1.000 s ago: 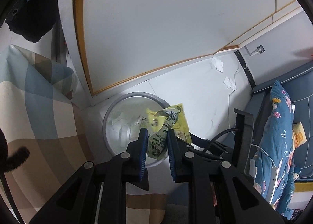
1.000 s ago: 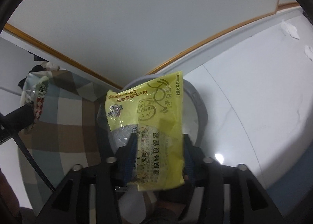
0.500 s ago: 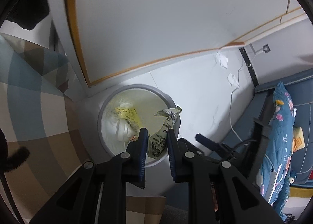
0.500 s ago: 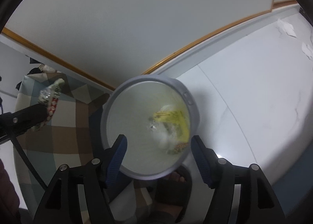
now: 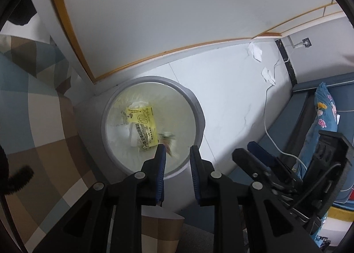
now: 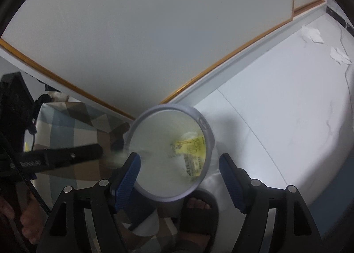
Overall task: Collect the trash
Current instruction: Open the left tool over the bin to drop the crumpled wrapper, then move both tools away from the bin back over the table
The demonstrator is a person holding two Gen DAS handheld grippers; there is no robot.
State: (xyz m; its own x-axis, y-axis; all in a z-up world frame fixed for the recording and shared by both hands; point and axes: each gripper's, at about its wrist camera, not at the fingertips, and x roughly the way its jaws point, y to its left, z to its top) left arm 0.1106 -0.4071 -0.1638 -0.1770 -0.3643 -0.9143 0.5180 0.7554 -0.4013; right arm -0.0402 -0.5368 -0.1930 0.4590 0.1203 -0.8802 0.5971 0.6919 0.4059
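A grey round bin (image 5: 199, 107) with a clear liner stands on the white floor below both grippers. A yellow printed wrapper (image 5: 141, 127) lies inside it on white paper. My left gripper (image 5: 177, 151) hangs over the bin's near rim, its jaws opening. A second crumpled wrapper (image 5: 168, 142), blurred, is just past its fingertips over the bin, and the pads no longer press on it. In the right wrist view my right gripper (image 6: 180, 160) stands wide and still opening above the bin (image 6: 203, 124), with nothing between its fingers. The yellow wrapper (image 6: 192, 149) lies below.
Two crumpled tissues (image 5: 255, 52) (image 5: 267, 75) lie on the floor near the far wall, beside a white cable (image 5: 267, 124). Checked bedding (image 5: 33, 109) is left of the bin, blue bedding (image 5: 325, 107) at right. A foot in a black slipper (image 6: 199, 208) stands against the bin.
The yellow wrapper left my right gripper and dropped into the bin, and the right jaws spread wider. My left gripper sank over the bin, parted its jaws, and its wrapper slipped out.
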